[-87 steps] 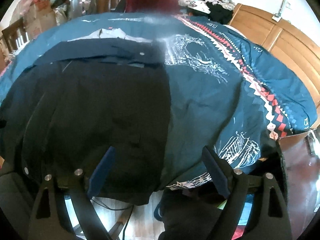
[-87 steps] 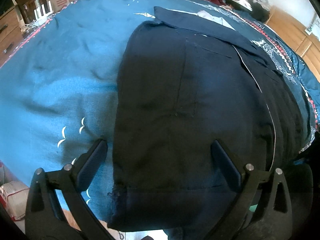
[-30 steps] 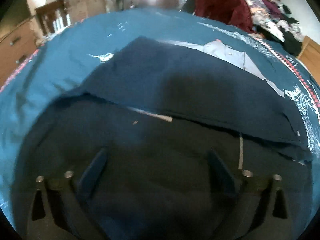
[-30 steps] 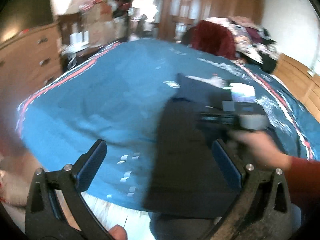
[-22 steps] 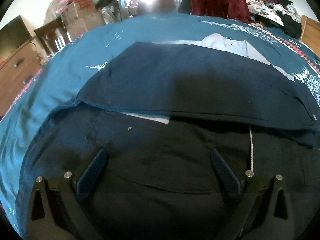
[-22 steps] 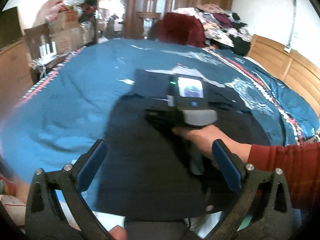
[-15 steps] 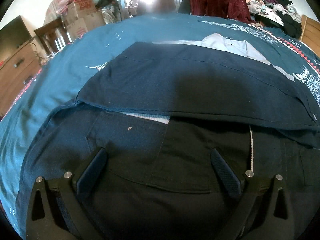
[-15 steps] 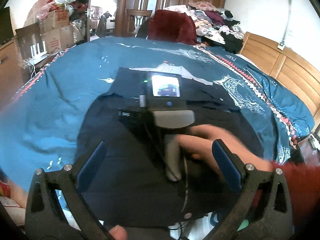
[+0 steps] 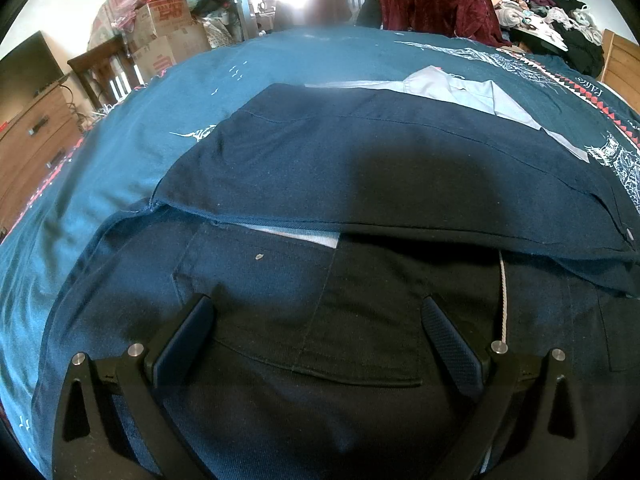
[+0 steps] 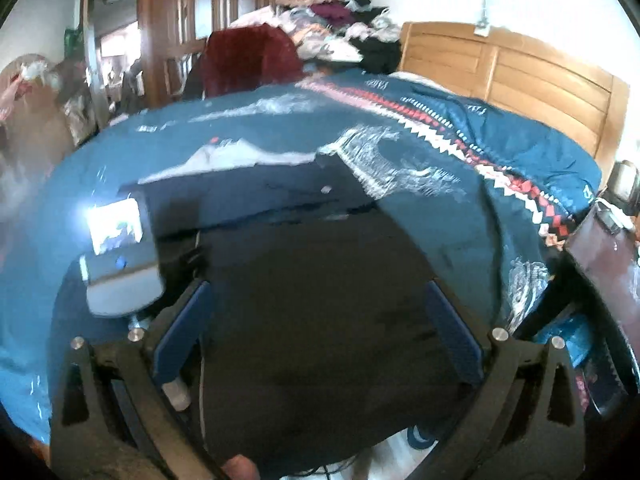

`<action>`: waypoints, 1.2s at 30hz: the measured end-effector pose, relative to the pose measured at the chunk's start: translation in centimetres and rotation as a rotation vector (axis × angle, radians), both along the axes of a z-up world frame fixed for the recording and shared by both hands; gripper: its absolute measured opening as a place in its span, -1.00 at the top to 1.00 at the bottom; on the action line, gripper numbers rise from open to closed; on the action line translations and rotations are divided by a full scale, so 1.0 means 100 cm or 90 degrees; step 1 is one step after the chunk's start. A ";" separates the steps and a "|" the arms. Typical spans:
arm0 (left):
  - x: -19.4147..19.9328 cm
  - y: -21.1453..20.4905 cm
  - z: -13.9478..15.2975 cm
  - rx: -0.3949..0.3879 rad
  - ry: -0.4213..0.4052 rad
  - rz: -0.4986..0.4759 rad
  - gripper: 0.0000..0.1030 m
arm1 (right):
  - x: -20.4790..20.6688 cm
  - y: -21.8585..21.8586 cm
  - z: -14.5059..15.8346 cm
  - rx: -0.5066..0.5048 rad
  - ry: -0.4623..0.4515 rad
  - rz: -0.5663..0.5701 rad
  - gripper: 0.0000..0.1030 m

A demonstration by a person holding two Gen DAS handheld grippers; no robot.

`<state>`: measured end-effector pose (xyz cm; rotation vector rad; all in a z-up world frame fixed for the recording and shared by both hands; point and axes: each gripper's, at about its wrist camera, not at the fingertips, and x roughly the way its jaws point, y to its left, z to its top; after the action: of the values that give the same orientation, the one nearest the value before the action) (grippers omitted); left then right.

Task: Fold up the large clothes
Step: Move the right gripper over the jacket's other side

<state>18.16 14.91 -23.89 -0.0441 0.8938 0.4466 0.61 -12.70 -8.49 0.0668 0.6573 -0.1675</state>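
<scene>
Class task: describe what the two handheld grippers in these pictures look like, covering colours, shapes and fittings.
Each gripper, left and right, has a black forked frame with silver bolt heads and two dark blue, textured pads. Seen from the right wrist, the left unit's grey body carries a small lit screen.

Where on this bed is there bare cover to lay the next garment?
Free: the bedspread to the left of the dark jacket, toward the wooden chair; and, in the right wrist view, the patterned stretch between the jacket and the headboard. Crowded: the far end, with the red garment and the clothes pile.
</scene>
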 end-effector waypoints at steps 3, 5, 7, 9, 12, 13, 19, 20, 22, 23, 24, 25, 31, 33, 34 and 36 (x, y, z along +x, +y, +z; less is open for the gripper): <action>0.000 0.000 0.000 0.000 0.000 0.000 -1.00 | -0.001 -0.004 0.005 0.045 -0.023 0.024 -1.00; 0.000 -0.001 0.000 0.000 0.000 0.000 -1.00 | -0.008 -0.003 0.010 0.066 -0.042 0.026 -1.00; 0.000 0.000 0.000 0.000 0.000 0.000 -1.00 | -0.007 0.012 0.014 0.041 -0.049 0.039 -1.00; 0.000 -0.001 0.001 0.000 0.000 0.000 -1.00 | -0.006 0.046 0.018 0.016 -0.057 0.094 -1.00; 0.000 -0.001 0.001 0.000 0.000 0.000 -1.00 | 0.000 0.095 0.017 0.006 -0.055 0.168 -1.00; 0.000 -0.001 0.000 0.000 0.000 0.000 -1.00 | 0.003 0.120 0.015 0.009 -0.054 0.209 -1.00; 0.000 -0.001 0.000 0.000 0.000 0.000 -1.00 | 0.012 0.236 -0.002 0.001 -0.013 0.382 -1.00; 0.000 -0.001 0.001 0.001 0.000 0.000 -1.00 | 0.014 0.248 -0.005 0.002 -0.006 0.401 -1.00; 0.000 -0.001 0.000 0.001 0.000 0.000 -1.00 | 0.012 0.274 -0.012 -0.018 0.010 0.434 -1.00; 0.000 -0.001 0.001 0.001 0.000 0.000 -1.00 | 0.012 0.281 -0.014 -0.026 0.016 0.444 -1.00; 0.000 -0.001 0.000 0.001 0.000 0.000 -1.00 | 0.011 0.285 -0.017 -0.031 0.022 0.453 -1.00; 0.000 -0.001 0.000 0.001 0.000 0.000 -1.00 | 0.008 0.284 -0.018 -0.033 0.027 0.459 -1.00; 0.000 -0.001 0.000 0.001 0.000 0.000 -1.00 | 0.003 0.188 0.007 0.015 -0.023 0.313 -1.00; 0.000 -0.001 0.001 0.001 0.000 0.001 -1.00 | -0.003 0.126 0.018 0.069 -0.075 0.221 -1.00; 0.000 -0.001 0.000 0.001 0.000 0.001 -1.00 | -0.005 0.103 0.021 0.097 -0.098 0.192 -1.00; 0.000 -0.001 0.001 0.001 0.000 0.001 -1.00 | -0.007 0.061 0.025 0.124 -0.124 0.137 -1.00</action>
<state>18.18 14.79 -23.83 -0.0433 0.8931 0.4480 -0.06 -6.59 -5.97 0.1963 0.4809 0.1104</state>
